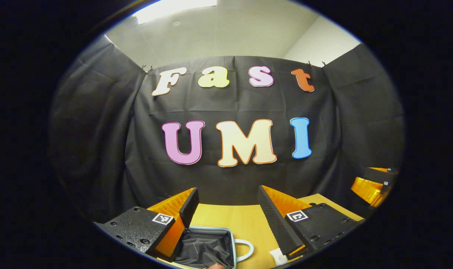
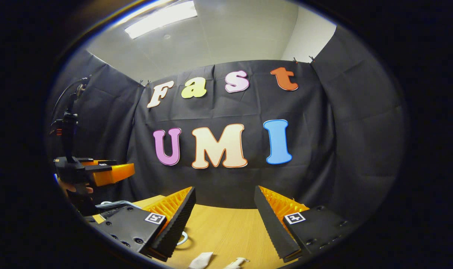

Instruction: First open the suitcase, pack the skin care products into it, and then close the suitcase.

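The suitcase (image 1: 206, 246) lies open on the wooden table (image 1: 245, 220), low in the left gripper view, showing dark lining, a pale rim and a white handle (image 1: 247, 249). My left gripper (image 1: 230, 213) hovers open above its far edge, holding nothing. A white skin care item (image 1: 278, 257) lies just right of the handle. In the right gripper view my right gripper (image 2: 226, 218) is open over the table, nothing between its fingers. Two white skin care products (image 2: 201, 260) (image 2: 237, 263) lie below it. The suitcase's rim (image 2: 112, 204) and handle (image 2: 184, 237) peek out by its left finger.
The left gripper (image 2: 112, 171), held by a hand (image 2: 75, 188), hangs at the left in the right gripper view. The right gripper (image 1: 374, 183) sits at the right edge of the left gripper view. Black cloth walls close the booth behind the table.
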A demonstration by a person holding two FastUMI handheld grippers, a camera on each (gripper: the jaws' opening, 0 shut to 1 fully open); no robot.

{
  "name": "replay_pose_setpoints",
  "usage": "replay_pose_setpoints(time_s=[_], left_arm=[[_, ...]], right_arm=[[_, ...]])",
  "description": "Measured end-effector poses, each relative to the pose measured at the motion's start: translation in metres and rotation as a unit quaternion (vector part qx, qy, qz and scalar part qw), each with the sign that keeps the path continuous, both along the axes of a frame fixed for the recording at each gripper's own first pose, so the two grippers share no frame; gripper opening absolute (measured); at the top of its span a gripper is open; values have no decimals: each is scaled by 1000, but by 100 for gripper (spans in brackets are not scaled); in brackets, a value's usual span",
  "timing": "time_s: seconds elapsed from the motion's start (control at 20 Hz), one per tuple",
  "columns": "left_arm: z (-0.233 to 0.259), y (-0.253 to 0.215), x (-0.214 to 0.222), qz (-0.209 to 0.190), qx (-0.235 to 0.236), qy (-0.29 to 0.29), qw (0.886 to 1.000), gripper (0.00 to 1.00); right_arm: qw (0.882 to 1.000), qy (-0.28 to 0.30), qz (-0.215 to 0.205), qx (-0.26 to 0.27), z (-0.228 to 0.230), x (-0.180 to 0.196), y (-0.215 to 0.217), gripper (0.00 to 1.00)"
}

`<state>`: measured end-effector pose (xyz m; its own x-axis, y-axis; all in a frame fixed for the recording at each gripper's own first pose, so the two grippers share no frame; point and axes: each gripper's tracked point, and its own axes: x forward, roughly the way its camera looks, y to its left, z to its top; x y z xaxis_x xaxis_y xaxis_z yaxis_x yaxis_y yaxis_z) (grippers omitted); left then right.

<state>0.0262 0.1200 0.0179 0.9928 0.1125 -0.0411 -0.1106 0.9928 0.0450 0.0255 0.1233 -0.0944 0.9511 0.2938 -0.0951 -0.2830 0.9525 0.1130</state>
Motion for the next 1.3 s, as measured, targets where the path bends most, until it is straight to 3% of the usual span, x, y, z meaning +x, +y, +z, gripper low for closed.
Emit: replay_pose_setpoints(time_s=[0.2, 0.4, 0.5, 0.75, 1.0, 1.3], left_arm=[[-47, -31, -3, -51, -25, 59, 997, 93], [-118, -63, -2, -96, -56, 153, 982, 94], [-157, -80, -4, -114, -75, 198, 971, 95], [-247, -109, -17, -130, -105, 311, 936, 94], [-300, -137, -29, -144, -116, 374, 909, 95], [-363, -153, -54, -133, -130, 453, 872, 96]], right_arm=[[999, 20, -7, -24, -13, -9, 1, 99], [997, 76, -14, -19, -43, -18, -6, 99], [994, 105, -27, -22, -59, -21, -19, 100], [992, 105, -50, -52, -64, -23, -46, 99], [989, 115, -58, -77, -74, -29, -62, 99], [987, 119, -64, -92, -75, -36, -76, 99]])
